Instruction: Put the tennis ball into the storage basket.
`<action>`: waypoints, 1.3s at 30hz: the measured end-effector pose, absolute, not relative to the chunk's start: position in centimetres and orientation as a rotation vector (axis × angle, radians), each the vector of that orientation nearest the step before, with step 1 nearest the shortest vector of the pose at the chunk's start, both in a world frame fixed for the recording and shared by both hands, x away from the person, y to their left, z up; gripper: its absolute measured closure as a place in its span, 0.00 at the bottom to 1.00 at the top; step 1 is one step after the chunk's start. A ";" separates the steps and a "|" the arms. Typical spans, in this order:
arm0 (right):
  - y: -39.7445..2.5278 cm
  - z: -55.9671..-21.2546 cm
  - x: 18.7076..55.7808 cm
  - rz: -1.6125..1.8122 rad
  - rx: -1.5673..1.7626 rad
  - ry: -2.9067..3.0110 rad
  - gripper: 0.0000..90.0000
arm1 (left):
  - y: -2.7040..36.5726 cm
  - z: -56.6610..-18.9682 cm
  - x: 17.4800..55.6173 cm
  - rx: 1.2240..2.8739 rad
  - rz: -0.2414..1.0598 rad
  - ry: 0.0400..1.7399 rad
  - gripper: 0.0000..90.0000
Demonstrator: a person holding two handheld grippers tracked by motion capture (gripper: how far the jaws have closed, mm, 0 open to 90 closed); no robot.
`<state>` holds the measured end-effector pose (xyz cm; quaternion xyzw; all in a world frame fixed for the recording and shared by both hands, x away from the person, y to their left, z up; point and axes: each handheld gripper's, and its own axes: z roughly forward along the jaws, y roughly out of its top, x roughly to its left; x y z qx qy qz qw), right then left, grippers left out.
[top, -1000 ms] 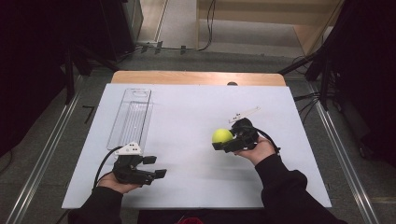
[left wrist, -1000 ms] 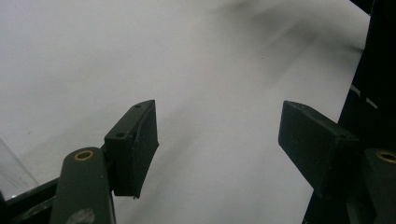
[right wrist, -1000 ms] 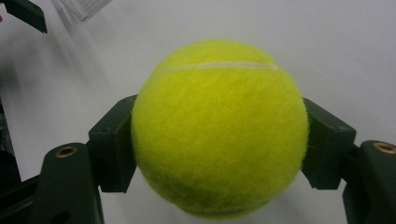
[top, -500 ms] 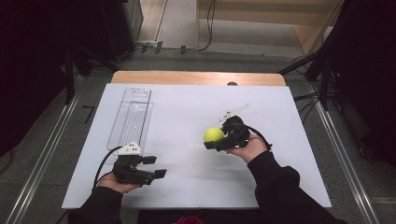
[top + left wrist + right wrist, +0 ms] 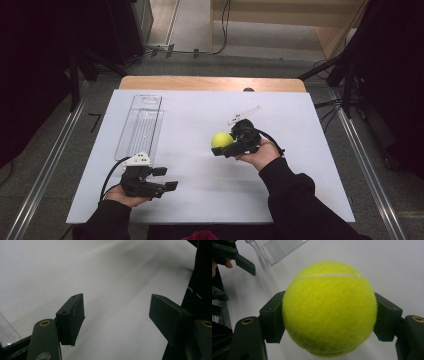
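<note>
since its jaws press on both sides of the ball (image 5: 329,308), the right gripper (image 5: 226,146) carries it clear of the table (image 5: 200,115), near the middle, a grip across the widest part that should keep it from rolling out. the left gripper (image 5: 165,180) rests low at the near left with jaws wide and nothing between them, likely waiting. beyond it lies a clear tray (image 5: 140,125), a probable place for the ball.

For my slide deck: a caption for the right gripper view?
Right gripper clamps a yellow tennis ball above the white table.
</note>
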<state>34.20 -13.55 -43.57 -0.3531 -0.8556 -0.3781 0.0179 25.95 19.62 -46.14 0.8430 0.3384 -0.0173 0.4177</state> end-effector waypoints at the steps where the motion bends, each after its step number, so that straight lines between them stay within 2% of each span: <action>1: -13.4 -43.5 34.2 -1.173 -1.092 -2.661 0.27 | 19.6 -46.1 26.0 2.116 -0.043 0.850 0.32; 39: -8.8 -43.1 36.4 -1.184 -1.056 -2.667 0.27 | 19.7 -46.0 25.9 2.115 -0.040 0.835 0.32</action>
